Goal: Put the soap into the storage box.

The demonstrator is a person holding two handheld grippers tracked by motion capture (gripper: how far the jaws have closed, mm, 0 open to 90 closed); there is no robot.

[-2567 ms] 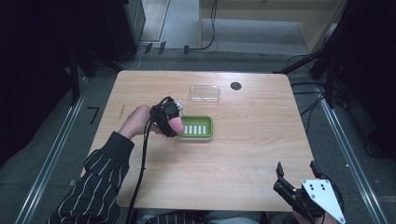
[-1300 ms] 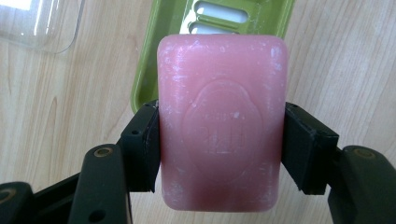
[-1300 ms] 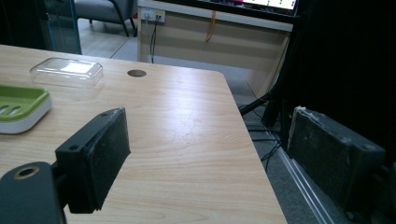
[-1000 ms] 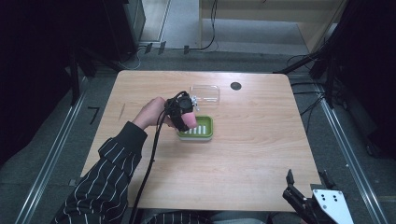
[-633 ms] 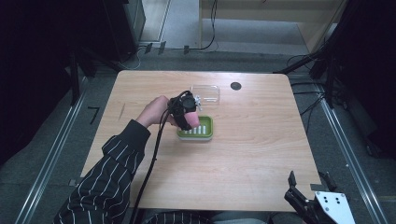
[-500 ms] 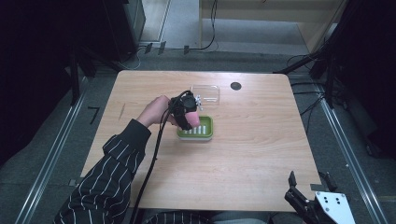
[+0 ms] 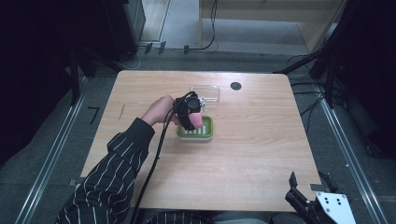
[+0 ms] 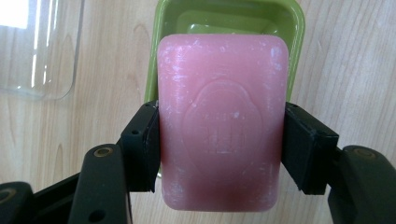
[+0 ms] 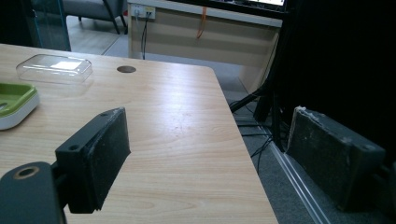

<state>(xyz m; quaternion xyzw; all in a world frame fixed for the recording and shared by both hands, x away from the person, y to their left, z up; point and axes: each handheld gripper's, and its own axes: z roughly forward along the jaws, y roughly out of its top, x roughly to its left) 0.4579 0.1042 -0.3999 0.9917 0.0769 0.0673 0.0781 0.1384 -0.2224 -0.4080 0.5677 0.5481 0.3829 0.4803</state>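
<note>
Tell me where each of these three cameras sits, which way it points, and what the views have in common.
High view: above the near side, looking forward and down on the wooden table; striped sleeve, hand, left gripper and right gripper show.
Left gripper view: rides the left gripper, looking down over the pink soap bar clamped between its fingers, above the green soap dish.
Right gripper view: at the table's near right corner, looking across it; spread fingers.
Shared: dish and clear plastic lid.

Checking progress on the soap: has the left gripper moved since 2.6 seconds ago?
Yes. The left gripper, shut on the pink soap, has shifted right and toward the far edge; it now hangs over the green dish, closer to the clear lid.
</note>
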